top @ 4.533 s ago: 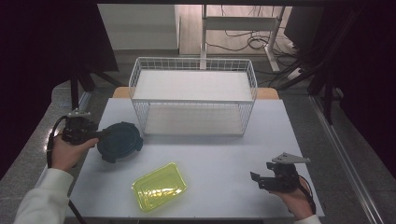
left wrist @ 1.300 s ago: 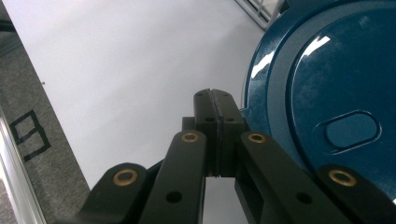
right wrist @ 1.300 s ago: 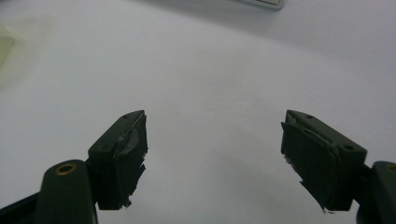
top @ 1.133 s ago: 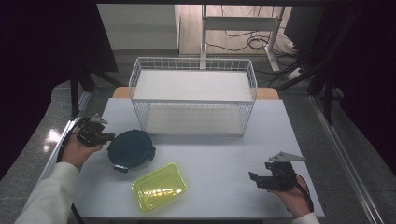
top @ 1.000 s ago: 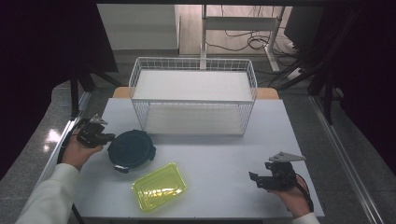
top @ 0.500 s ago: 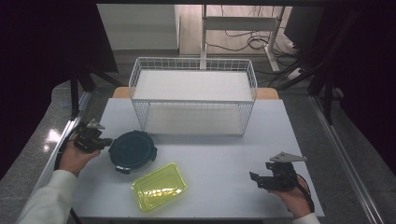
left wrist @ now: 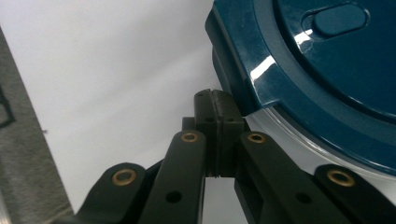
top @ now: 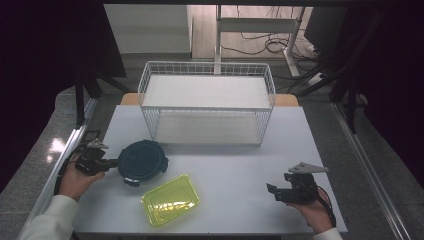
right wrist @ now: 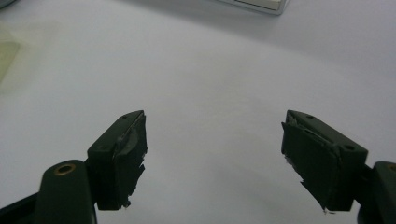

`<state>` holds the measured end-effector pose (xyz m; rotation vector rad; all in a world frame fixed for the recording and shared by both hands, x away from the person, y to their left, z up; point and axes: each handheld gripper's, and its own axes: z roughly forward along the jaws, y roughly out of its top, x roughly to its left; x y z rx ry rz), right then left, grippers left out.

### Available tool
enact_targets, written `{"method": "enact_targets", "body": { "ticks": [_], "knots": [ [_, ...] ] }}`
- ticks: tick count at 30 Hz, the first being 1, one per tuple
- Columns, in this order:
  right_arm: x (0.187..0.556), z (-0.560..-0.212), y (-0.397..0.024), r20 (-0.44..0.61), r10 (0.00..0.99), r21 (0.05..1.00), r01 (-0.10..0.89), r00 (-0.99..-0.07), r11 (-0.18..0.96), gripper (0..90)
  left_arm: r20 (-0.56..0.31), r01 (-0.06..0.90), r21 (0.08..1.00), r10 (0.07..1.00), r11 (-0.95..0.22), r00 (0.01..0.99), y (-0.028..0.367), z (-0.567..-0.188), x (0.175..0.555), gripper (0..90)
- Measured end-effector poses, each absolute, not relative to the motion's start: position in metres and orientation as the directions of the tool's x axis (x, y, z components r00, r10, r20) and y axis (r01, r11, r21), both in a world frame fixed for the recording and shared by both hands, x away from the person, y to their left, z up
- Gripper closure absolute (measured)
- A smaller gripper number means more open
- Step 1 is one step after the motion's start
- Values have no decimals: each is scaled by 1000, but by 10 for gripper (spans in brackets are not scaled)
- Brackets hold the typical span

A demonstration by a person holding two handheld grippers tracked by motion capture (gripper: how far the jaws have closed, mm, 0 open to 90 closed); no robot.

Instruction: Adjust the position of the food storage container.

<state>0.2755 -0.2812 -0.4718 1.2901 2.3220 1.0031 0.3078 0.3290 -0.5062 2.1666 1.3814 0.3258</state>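
White tabletop [top: 235,165] is seen with a wire basket [top: 207,107] at the back. Round dark-blue lidded container [top: 142,161] is set flat at front left, beside the yellow-green tray [top: 170,200]. Left claw [top: 102,163] is closed with nothing held, tips just beside the container's rim. Right claw [top: 274,192] is held wide open over bare tabletop. Nothing is in the basket yet; moving the items is judged left to do.

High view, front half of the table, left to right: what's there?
Left tongs → dark round lidded container → yellow-green tray → right tongs.
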Motion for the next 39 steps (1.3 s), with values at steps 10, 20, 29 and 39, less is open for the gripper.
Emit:
{"method": "enact_targets", "body": {
  "ticks": [10, 20, 29, 39],
  "knots": [
    [275, -471, -282, 72, 832, 702, 620, -551, 349, 224, -106, 782, 552, 906, -289, 410, 313, -508, 306, 900],
    [275, -471, -281, 73, 831, 702, 620, -551, 350, 224, -140, 798, 556, 920, -234, 367, 306, -509, 309, 900],
    [274, -470, -284, 76, 834, 705, 621, -547, 343, 224, -169, 788, 582, 919, -200, 357, 319, -502, 282, 900],
    [273, -468, -282, 72, 834, 706, 619, -547, 345, 224, -158, 695, 656, 846, -295, 509, 296, -492, 247, 900]
  ]
}}
